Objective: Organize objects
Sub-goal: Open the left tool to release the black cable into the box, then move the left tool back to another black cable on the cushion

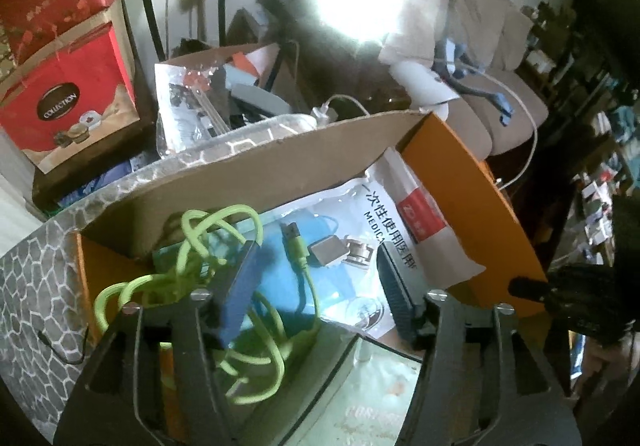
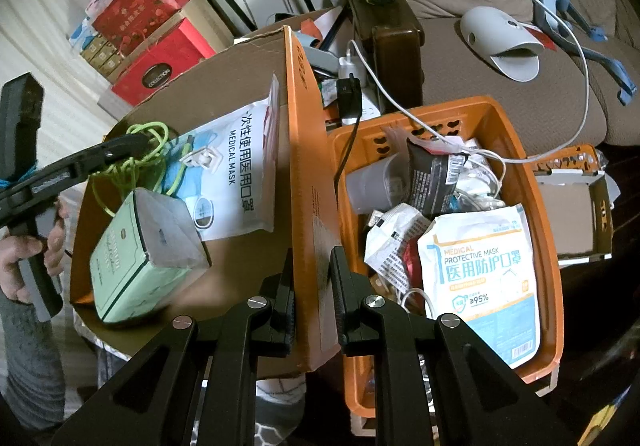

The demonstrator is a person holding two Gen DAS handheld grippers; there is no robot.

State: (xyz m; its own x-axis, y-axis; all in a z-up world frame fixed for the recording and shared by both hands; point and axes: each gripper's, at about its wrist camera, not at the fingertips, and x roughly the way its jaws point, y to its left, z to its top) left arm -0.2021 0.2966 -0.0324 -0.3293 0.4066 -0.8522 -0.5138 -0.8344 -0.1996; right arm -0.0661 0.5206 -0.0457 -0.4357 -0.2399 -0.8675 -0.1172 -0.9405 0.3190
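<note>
R gripper (image 2: 312,298) nearest cam: jaws narrow, clamped on the orange wall of the cardboard box (image 2: 304,174), one finger inside, one outside. L gripper (image 1: 316,286) over the box's left end, jaws apart, pads pressing nothing; green cable (image 1: 240,286) lies loose under and between the fingers, coiled in a tangle, its USB plug end resting on the mask pack. Person's hand (image 2: 24,258) on the L gripper's handle at the left edge of the right wrist view. Inside box, near-left: mint-green box (image 2: 132,258) tilted on a corner, grey top face up. Mid: white medical mask pack (image 2: 236,182) leaning toward the orange wall, small white clip-like part (image 2: 204,158) on top of it; can't tell what it is. Just right of the box: orange plastic basket (image 2: 548,246) full of mask packets, a grey cup, white wires. Far left: red gift boxes (image 2: 160,46) stacked. Far right: brown sofa (image 2: 480,94) w/ grey slipper-shaped item (image 2: 500,42) and a white cable trailing into the basket.
</note>
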